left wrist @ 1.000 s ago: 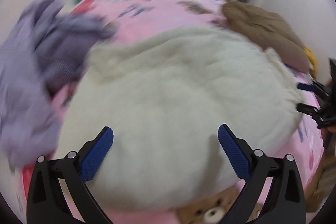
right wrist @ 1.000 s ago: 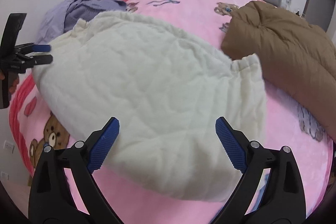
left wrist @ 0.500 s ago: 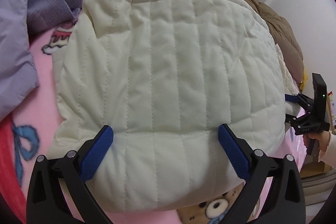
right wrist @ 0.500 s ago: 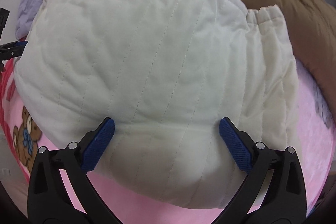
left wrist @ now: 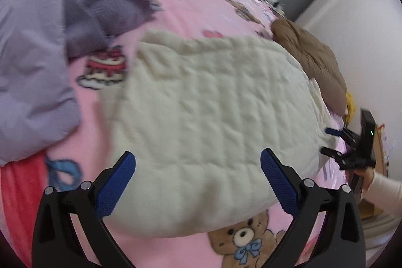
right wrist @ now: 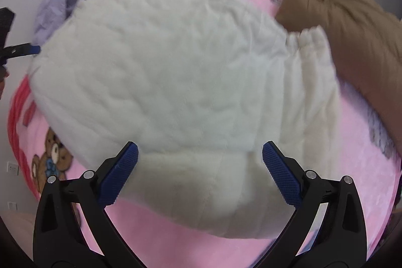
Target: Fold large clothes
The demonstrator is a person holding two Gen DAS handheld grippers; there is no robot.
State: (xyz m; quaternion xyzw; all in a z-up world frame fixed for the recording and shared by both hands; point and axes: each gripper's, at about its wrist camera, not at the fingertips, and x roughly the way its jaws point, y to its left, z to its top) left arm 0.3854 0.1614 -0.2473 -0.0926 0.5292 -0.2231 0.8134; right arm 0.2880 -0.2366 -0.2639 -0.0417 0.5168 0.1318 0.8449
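both grippers wide apart | left gripper [left wrist: 198,178], right gripper [right wrist: 199,173] holding nothing

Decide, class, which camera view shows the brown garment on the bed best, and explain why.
The right wrist view: the brown garment looms large there, its bunched folds visible beside the cream quilted garment. In the left wrist view it lies small, far off and blurred behind the cream one.

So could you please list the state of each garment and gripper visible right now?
Cream quilted padded garment: lying on the pink bear-print blanket, partly folded, one gathered cuff showing.
Brown puffy jacket: bunched beside it, unfolded.
Lilac clothes: crumpled heap.
Left gripper: open, holding nothing.
Right gripper: open, holding nothing.
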